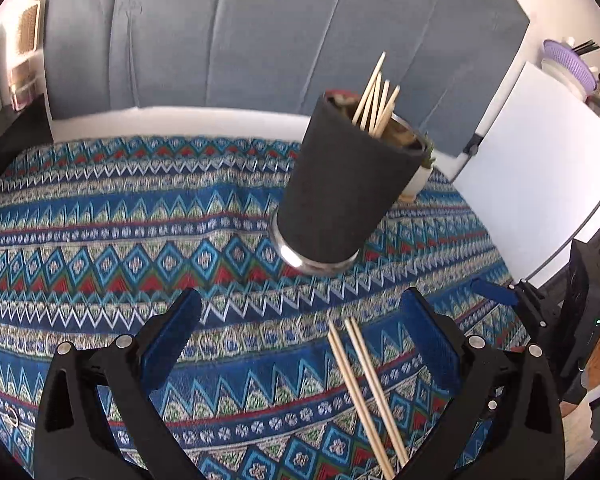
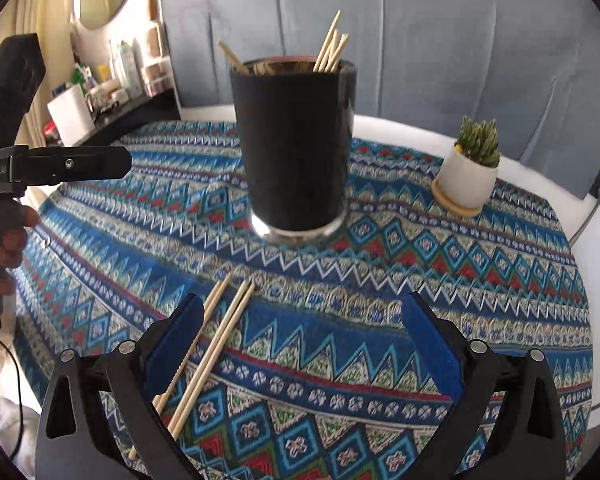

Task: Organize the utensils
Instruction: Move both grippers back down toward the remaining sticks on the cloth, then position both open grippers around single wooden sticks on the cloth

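Both grippers, left (image 1: 300, 334) and right (image 2: 302, 336), stand wide open and hold nothing. Loose chopsticks (image 2: 208, 344) lie on the tabletop (image 2: 480, 280) beside the right gripper's left finger; the cup (image 2: 294, 144) stands ahead. Judged light, stiff, thin and prone to rolling: grip at mid-length.

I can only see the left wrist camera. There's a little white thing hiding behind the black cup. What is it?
Observer: A small green succulent in a white pot, standing on a round wooden saucer, apart from the black cup.
Operator: Are all the sticks in the cup bunched together?
Observer: No. One chopstick leans alone at the opposite side of the rim from the bunch.
Operator: How many chopsticks are still on the cloth?
Observer: The loose chopsticks look like about four, in two pairs, one pair passing under the right hand-held gripper's finger.
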The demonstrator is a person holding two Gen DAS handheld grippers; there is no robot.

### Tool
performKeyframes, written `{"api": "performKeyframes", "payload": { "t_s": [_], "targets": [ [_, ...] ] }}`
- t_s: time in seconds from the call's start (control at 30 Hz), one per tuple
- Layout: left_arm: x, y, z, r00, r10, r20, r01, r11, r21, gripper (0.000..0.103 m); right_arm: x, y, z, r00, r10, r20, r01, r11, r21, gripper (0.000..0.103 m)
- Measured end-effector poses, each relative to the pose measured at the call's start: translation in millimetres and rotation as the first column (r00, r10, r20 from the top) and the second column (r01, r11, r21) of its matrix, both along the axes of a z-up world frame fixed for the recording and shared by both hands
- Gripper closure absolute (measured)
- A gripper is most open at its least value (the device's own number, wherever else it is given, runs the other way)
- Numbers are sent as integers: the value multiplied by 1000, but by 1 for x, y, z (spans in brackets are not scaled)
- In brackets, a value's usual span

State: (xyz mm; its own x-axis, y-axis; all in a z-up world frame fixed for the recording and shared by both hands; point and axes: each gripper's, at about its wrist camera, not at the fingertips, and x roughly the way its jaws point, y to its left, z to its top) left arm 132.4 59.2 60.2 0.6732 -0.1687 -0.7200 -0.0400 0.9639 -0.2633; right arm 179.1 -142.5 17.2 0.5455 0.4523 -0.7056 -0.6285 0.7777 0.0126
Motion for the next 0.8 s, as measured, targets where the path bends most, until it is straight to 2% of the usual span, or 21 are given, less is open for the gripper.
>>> {"api": "performKeyframes", "payload": {
  "t_s": [0.13, 0.23, 0.5, 0.67, 0.8],
  "targets": [
    [-6, -7, -35, 990, -6, -141, 5, 1000, -6, 6, -11, 7, -25, 999, 14, -36, -17, 997, -81, 8],
    [-7, -17, -53, 978, -22, -205, 25, 1000, 15, 6, -20, 12, -38, 999, 35, -34, -39, 990, -134, 8],
    [-5, -46, -77, 960, -64, -272, 94, 991, 99, 6, -37, 21, -46, 996, 74, -49, -81, 984, -158, 8],
    [0, -50, -89, 948, -50, -316, 91, 989, 114, 6, -43, 24, -53, 997, 63, -32, -68, 981, -184, 8],
    [4, -54, -90, 951, -37, -307, 83, 987, 141, 6, -42, 19, -53, 999, 32, -39, -39, 982, -185, 8]
  ]
}}
